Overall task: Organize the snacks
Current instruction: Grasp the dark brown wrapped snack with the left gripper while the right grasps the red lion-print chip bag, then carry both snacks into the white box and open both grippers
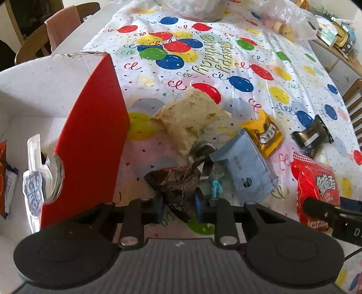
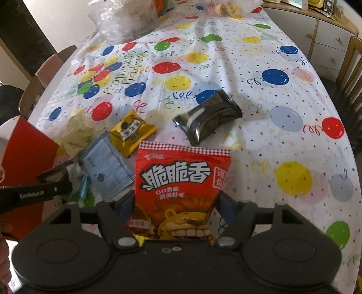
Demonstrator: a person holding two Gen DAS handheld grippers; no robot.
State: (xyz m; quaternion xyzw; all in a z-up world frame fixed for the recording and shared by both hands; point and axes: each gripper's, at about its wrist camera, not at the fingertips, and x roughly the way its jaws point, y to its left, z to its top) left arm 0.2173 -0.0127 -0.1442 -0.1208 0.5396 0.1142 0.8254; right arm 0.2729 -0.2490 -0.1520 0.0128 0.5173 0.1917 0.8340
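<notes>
My left gripper [image 1: 178, 203] is shut on a dark brown crinkled snack packet [image 1: 178, 185], held just above the table beside the red and white box [image 1: 90, 140]. My right gripper [image 2: 176, 203] is shut on a red snack bag [image 2: 181, 181] with a lion on it; the bag also shows in the left wrist view [image 1: 316, 187]. On the balloon tablecloth lie a cream packet [image 1: 192, 119], a light blue packet [image 1: 246, 167], a yellow packet [image 1: 264, 133], a black glossy packet [image 2: 208, 117] and a small teal candy [image 1: 216, 187].
The box holds a few packets [image 1: 34, 181] at the left. Clear plastic bags [image 2: 126, 18] with food sit at the table's far end. Wooden chairs [image 2: 348, 74] stand at both sides, a sideboard [image 2: 316, 29] at the right.
</notes>
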